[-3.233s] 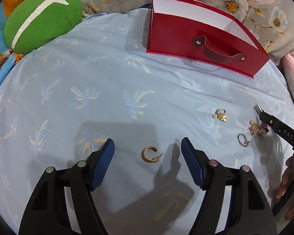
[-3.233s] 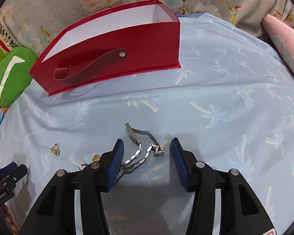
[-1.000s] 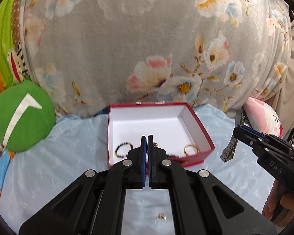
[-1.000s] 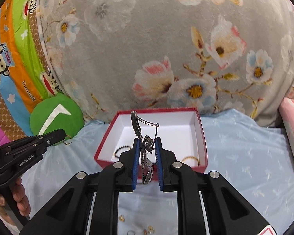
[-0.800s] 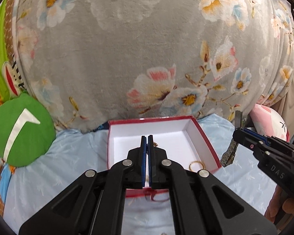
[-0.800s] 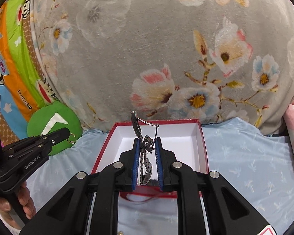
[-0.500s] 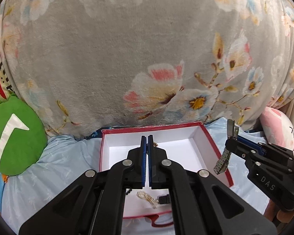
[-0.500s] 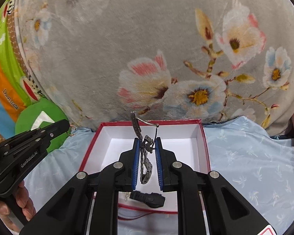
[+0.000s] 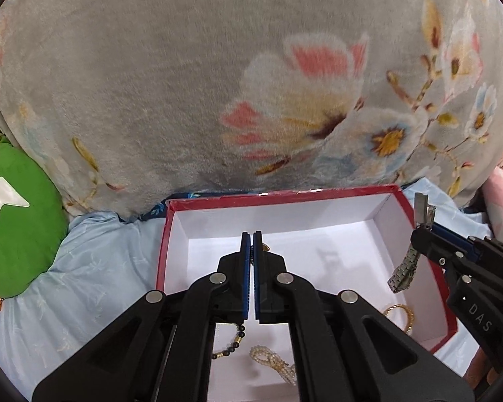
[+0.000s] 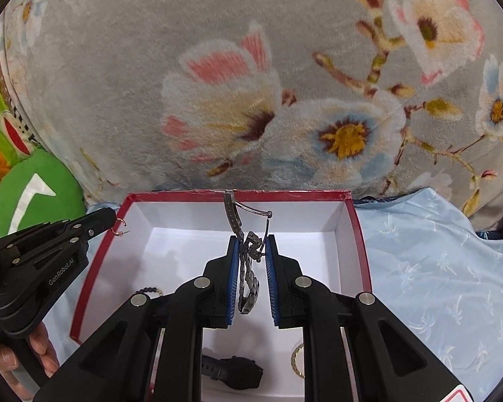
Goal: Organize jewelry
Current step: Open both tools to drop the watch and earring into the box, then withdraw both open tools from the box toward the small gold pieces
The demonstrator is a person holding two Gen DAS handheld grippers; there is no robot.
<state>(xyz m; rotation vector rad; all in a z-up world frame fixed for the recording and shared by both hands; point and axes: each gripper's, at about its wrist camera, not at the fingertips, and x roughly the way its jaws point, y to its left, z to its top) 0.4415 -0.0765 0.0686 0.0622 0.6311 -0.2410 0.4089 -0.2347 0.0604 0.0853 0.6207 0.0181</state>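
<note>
Steel-link silver watch bracelet (image 10: 248, 268) hangs clamped in my right gripper (image 10: 250, 268) at frame centre, over the red white-lined cardboard box (image 10: 358, 241); my left gripper (image 9: 252, 268) pinches a small gold hoop earring (image 10: 120, 226). Best lower both before letting go.

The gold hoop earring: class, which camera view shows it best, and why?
The right wrist view. There the gold hoop earring pokes clear of the left claw tip against the red box wall. In the left wrist view, the shut left claw hides nearly all of it; only a gold glint shows beside the fingers.
</note>
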